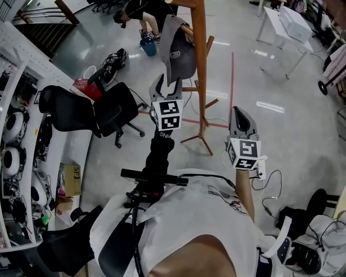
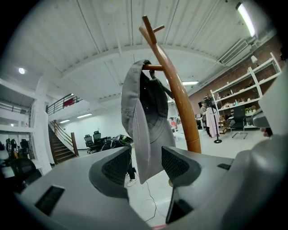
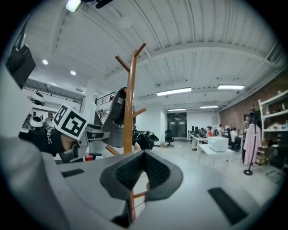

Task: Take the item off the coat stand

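Note:
A grey cap [image 1: 176, 50] hangs from a side peg of the wooden coat stand [image 1: 200, 65]. My left gripper [image 1: 168, 84] sits just below the cap, jaws open. In the left gripper view the cap [image 2: 146, 112] hangs with its brim edge down between the two pads [image 2: 118, 167]. The left gripper [image 2: 143, 168] does not press on it. The stand's curved pole [image 2: 181, 105] rises behind. My right gripper [image 1: 238, 113] is off to the right of the stand, shut and empty. In the right gripper view, that gripper [image 3: 144, 156] points at the stand [image 3: 130, 99] and the cap [image 3: 116, 121].
A black office chair [image 1: 105, 112] stands left of the stand's base. A white desk with headsets [image 1: 19, 140] runs along the left edge. White tables [image 1: 286, 24] are at the far right. A person [image 1: 141, 15] bends near a blue bucket [image 1: 148, 47]. Cables lie on the floor [image 1: 270, 186].

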Action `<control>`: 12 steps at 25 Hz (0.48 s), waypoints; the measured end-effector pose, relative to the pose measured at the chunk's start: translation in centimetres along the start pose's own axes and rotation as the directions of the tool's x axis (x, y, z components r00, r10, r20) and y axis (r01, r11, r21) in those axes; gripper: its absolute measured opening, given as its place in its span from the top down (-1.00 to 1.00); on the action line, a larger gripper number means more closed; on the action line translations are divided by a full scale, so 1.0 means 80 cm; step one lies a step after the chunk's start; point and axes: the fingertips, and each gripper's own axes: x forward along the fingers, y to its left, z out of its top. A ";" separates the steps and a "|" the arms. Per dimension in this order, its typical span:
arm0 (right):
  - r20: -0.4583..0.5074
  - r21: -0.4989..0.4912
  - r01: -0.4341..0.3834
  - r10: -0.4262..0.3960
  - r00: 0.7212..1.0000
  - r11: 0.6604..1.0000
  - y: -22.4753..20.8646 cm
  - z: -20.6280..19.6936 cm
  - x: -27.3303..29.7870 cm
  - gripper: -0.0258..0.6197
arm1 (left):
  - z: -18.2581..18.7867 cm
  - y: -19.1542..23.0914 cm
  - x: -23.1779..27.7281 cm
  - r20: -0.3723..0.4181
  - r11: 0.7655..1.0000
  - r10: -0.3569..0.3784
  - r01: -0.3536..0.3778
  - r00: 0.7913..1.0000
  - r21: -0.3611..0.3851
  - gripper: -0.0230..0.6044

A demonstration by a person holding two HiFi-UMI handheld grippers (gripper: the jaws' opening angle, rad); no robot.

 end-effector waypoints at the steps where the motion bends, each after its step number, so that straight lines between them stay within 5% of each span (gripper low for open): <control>1: -0.002 0.002 0.007 -0.007 1.000 1.000 -0.004 -0.001 -0.001 0.91 | 0.000 -0.001 0.002 -0.005 1.000 0.002 -0.002 1.000 0.007 0.17; 7: -0.014 0.013 0.039 -0.039 0.999 0.999 -0.019 -0.008 -0.007 0.91 | 0.003 0.015 0.001 0.014 0.993 0.107 -0.108 0.994 0.047 0.79; 12: -0.020 0.015 0.031 -0.031 0.999 0.999 -0.022 -0.011 -0.006 0.91 | 0.006 0.032 -0.005 0.030 0.985 0.167 -0.168 0.986 0.027 0.84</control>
